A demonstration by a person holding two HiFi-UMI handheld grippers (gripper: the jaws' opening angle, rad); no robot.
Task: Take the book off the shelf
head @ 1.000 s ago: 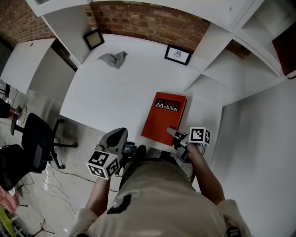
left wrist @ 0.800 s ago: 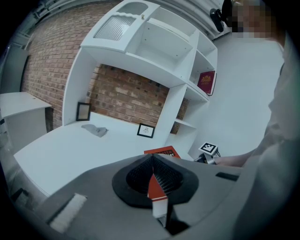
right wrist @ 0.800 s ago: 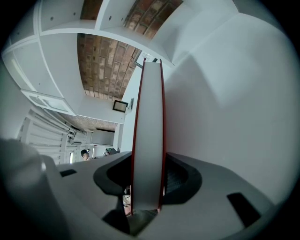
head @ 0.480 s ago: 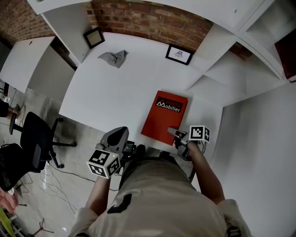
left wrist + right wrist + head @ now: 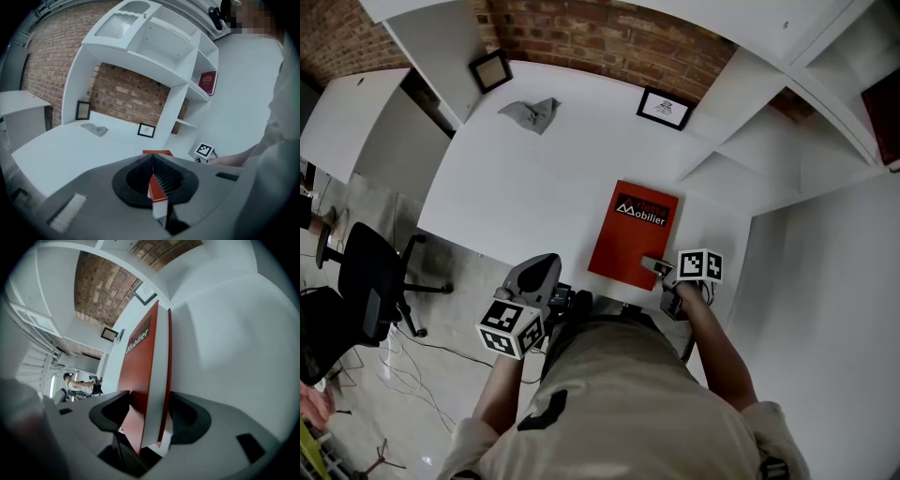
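- Found the right gripper (image 5: 147,411) with jaws parted, just widened, straddling the near edge of the red book (image 5: 633,234); no pad seen pressing on either cover.
- Found the left gripper (image 5: 152,164) pressed together on nothing, held near-left, short of the desk's near edge.
- Located the book lying flat on the white desk (image 5: 525,187), at its near-right part, clear of the shelf unit (image 5: 741,122) at far right.
- Judged the step as release after set-down; task all but complete.
- Judged the next move to call for a straight pull back toward the near side, jaws kept wide, so as not to drag the book.
- Recorded a rigid rectangular volume, apparently hardcover: smooth red boards, white lettering, pale page block.
- Recorded smooth white desk and shelving; rough brick wall (image 5: 609,37) at the far side.
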